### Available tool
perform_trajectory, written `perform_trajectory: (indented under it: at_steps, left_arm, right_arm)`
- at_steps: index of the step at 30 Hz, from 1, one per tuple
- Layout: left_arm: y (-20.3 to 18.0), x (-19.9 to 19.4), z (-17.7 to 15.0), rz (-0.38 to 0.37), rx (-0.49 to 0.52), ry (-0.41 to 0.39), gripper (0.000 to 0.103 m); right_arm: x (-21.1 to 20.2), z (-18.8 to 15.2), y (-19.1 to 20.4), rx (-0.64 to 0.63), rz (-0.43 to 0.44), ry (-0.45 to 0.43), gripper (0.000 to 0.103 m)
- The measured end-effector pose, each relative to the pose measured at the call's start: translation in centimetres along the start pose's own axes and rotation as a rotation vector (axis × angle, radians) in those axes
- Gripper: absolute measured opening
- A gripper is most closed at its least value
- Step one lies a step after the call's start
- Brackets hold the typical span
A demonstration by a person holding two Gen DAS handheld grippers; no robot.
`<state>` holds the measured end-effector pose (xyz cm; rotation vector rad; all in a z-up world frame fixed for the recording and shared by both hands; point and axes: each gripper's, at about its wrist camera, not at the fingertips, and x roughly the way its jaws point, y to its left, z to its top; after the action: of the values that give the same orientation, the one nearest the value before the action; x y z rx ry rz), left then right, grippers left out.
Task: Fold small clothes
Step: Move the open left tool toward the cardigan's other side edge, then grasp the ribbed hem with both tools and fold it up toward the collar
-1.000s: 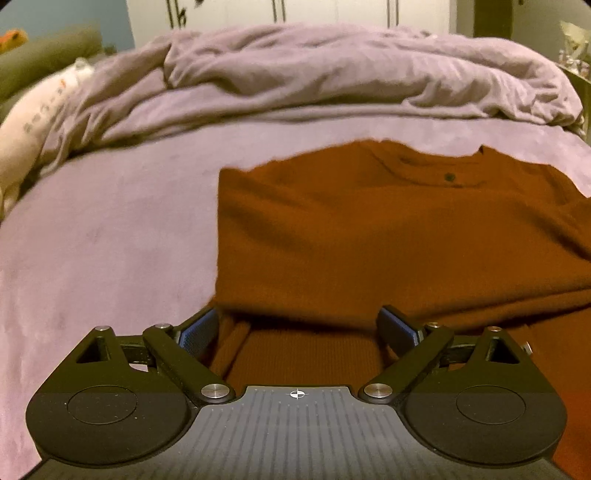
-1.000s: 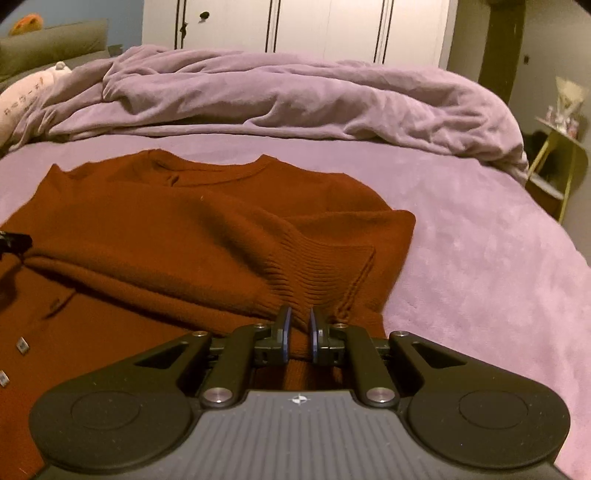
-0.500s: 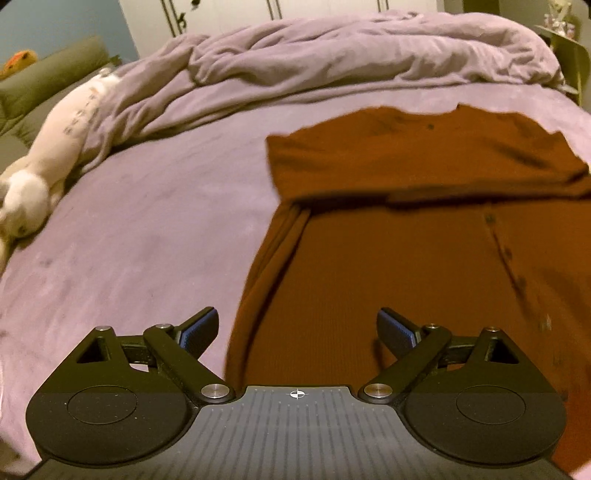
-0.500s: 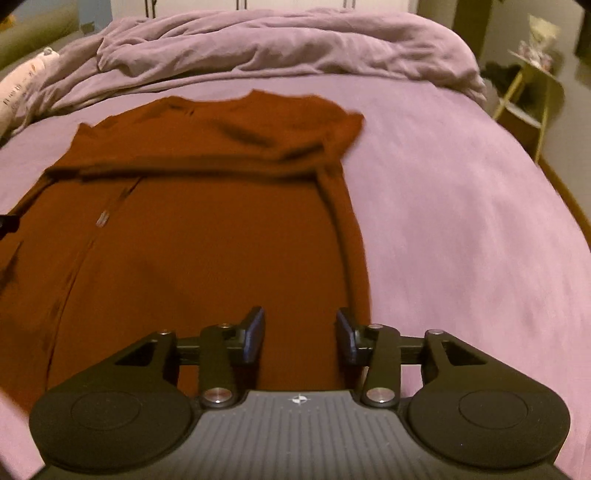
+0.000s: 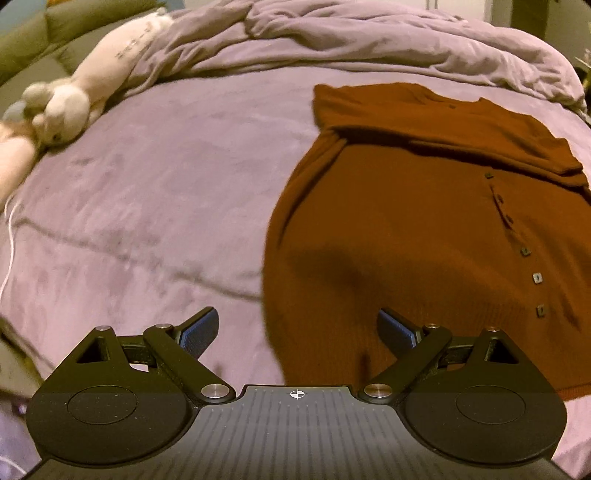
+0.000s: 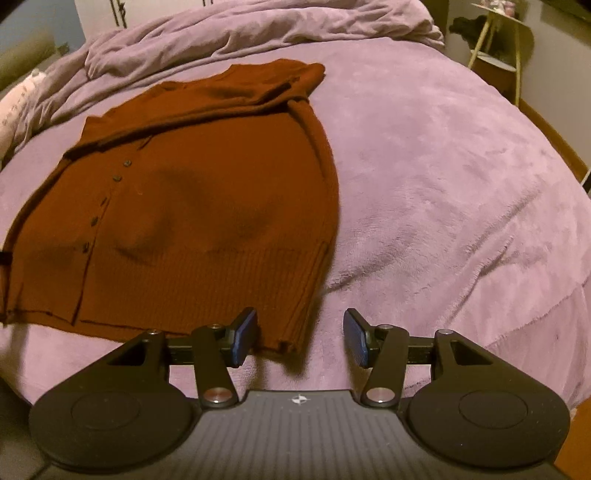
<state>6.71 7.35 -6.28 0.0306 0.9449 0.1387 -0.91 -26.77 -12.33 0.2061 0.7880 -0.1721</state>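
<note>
Cardigan [image 6: 207, 206] flat on bed [image 6: 443, 184], sleeves folded across. Left gripper [image 5: 297, 332] and right gripper [image 6: 299, 338] both released, empty. Risk: uneven hem grabs skew the fold.

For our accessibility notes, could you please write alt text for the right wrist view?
A rust-brown cardigan lies flat on a purple bed, sleeves folded across its top. The open right tongs hover by its lower right hem corner.

home bedroom | bed [image 5: 155, 192] | rumpled duvet [image 6: 258, 33] | plush toy [image 5: 70, 107]
</note>
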Motion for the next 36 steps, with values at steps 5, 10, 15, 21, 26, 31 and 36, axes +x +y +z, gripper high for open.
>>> perform_trajectory:
  at_steps: [5, 10, 15, 21, 26, 31, 36]
  left_arm:
    - [1.4, 0.1, -1.5, -0.045, -0.041, 0.043, 0.096]
    - [2.6, 0.3, -1.9, -0.136, -0.063, 0.07, 0.096]
    - [4.0, 1.1, -2.0, -0.18, -0.129, 0.137, 0.082]
    - [4.3, 2.0, -1.9, -0.211, -0.143, 0.171, 0.068]
    - [4.1, 3.0, -1.7, -0.235, -0.15, 0.193, 0.068]
    - [3.7, 3.1, -1.3, -0.258, -0.121, 0.192, 0.056]
    - [3.7, 3.0, -0.8, -0.268, -0.089, 0.203, 0.029]
  right_arm:
    - [-0.7, 0.1, -0.2, 0.033, 0.023, -0.015, 0.051]
    - [-0.1, 0.5, -0.2, 0.065, 0.051, 0.002, 0.051]
    - [1.1, 0.8, -0.6, 0.102, 0.071, 0.047, 0.05]
    - [1.9, 0.8, -0.4, 0.097, 0.078, 0.072, 0.033]
    - [2.3, 0.7, -0.9, 0.132, 0.098, 0.081, 0.026]
    - [2.1, 0.6, -1.6, 0.148, 0.124, 0.078, 0.008]
    - [2.1, 0.7, -2.1, 0.163, 0.145, 0.078, 0.006]
